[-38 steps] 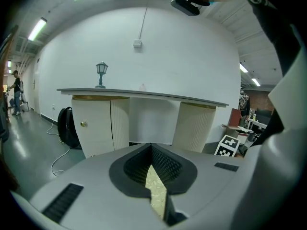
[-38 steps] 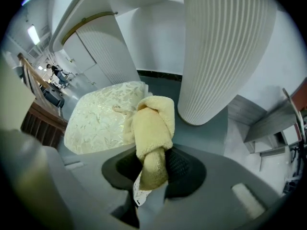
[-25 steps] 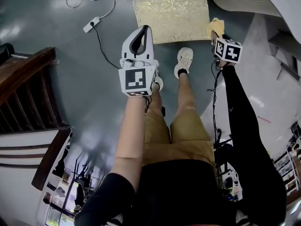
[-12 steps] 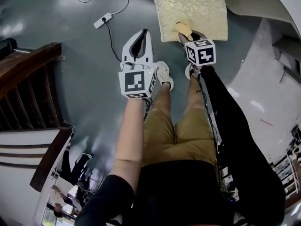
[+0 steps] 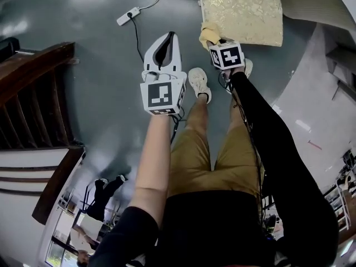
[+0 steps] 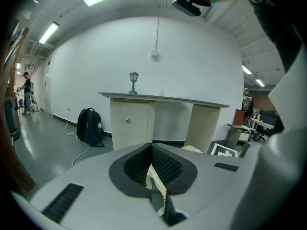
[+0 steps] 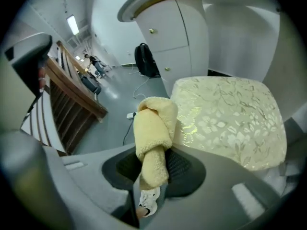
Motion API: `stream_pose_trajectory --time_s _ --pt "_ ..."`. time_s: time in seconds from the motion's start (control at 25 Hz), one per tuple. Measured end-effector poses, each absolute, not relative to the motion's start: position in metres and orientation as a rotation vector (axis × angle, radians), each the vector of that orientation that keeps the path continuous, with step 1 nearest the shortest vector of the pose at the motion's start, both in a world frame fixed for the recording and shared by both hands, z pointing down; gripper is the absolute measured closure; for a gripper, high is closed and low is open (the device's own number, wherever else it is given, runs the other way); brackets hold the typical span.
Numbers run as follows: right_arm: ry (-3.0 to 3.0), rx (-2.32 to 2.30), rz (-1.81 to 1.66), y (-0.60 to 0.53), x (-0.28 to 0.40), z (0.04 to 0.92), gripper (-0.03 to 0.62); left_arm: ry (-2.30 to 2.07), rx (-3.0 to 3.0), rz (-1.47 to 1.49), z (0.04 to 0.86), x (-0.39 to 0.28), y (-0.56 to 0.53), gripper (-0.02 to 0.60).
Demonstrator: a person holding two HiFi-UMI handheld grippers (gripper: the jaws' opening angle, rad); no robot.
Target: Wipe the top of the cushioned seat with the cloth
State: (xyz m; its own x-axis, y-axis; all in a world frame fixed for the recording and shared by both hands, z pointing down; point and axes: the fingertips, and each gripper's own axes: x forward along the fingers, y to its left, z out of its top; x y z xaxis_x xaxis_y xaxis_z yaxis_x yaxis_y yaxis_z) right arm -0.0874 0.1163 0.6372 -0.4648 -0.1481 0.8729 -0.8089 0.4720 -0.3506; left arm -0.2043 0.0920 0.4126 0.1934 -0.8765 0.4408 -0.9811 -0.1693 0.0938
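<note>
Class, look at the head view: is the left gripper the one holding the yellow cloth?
No: the yellow cloth is clamped between the jaws of the right gripper, not in the left gripper.

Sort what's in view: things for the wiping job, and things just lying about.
For the job: cloth, gripped in the right tongs; cushioned seat.
Lying about: power strip, backpack, small lamp, wooden railing; left tongs shut, idle.
</note>
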Motion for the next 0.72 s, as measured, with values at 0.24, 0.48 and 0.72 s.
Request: stream_pose_trajectory --time_s 0.24,0.48,0.72 --pt "-1.823 0.892 1.012 0.103 -0.044 0.643 0.490 -1.726 2.112 0.426 0.418 -0.196 0.094 0.574" --pt "-1.777 0.954 0.997 0.090 0.024 0.641 0.490 -1.696 2.135 0.442 0.418 -0.157 0.078 0.574" --pt "-1.722 1.026 0.998 0.069 0.112 0.642 0.490 -1.679 2.172 0.462 0.416 -0.111 0.052 0.574"
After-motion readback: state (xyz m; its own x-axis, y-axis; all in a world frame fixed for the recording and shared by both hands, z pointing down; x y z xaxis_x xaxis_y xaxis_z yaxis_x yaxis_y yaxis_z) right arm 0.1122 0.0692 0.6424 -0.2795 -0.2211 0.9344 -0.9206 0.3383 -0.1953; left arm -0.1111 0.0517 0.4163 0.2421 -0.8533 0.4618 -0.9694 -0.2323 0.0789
